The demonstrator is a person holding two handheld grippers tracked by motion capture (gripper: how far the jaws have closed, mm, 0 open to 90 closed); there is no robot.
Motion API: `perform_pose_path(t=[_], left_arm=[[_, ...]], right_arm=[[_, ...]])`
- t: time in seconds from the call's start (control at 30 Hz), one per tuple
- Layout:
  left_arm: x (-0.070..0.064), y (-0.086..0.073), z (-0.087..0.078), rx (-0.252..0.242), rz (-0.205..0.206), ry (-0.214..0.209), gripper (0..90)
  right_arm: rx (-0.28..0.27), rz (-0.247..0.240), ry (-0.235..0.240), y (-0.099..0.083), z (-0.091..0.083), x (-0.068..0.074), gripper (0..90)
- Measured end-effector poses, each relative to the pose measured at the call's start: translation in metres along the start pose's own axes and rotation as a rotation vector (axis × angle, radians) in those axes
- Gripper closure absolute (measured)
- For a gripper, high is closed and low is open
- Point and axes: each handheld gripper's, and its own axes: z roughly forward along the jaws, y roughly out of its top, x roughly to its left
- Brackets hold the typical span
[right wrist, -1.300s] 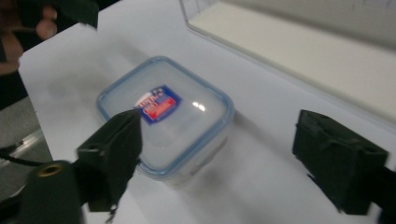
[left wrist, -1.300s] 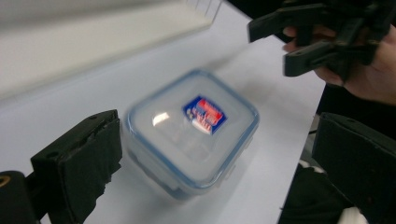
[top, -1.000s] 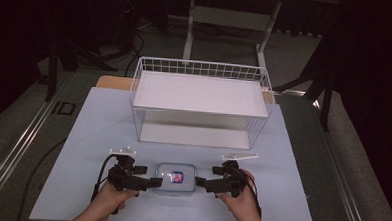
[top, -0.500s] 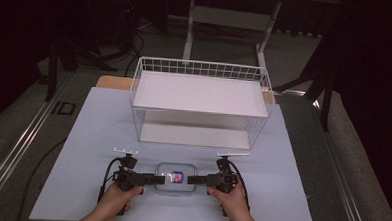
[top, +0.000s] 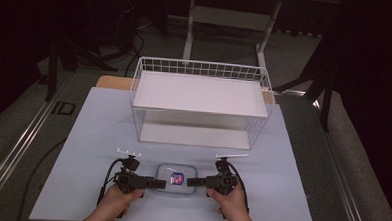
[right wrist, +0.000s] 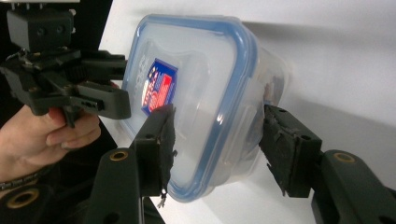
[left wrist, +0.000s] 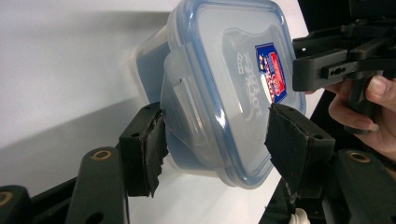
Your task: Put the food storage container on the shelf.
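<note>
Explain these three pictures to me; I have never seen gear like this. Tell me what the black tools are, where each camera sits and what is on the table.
A person holds two hand tools, each ending in a two-jaw claw. The overhead picture looks down on the table: the left claw and right claw point at a small lidded plastic box between them. Behind it stands a white wire basket. The other two pictures come from cameras riding on each claw. In them the open jaws sit around the box's ends; whether the pads touch it is unclear. Nothing is lifted.
</note>
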Motion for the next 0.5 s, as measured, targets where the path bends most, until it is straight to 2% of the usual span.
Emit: perform_pose_path(t=[0.13,0.2,0.37,0.5], left_arm=[[-0.001,-0.002,-0.002,-0.025,-0.021,0.001,44.3],[-0.005,-0.003,-0.003,-0.03,-0.001,0.02,45.8],[-0.012,-0.006,-0.006,-0.072,0.016,0.045,50.0],[-0.015,-0.003,-0.006,-0.09,0.018,0.055,50.2]], right_arm=[[-0.013,-0.028,-0.023,-0.002,-0.001,0.005,46.9],[-0.032,-0.05,-0.039,-0.006,-0.003,0.009,47.9],[-0.08,-0.101,-0.066,-0.011,-0.005,0.015,48.6],[-0.089,-0.1,-0.062,-0.01,-0.006,0.013,48.4]])
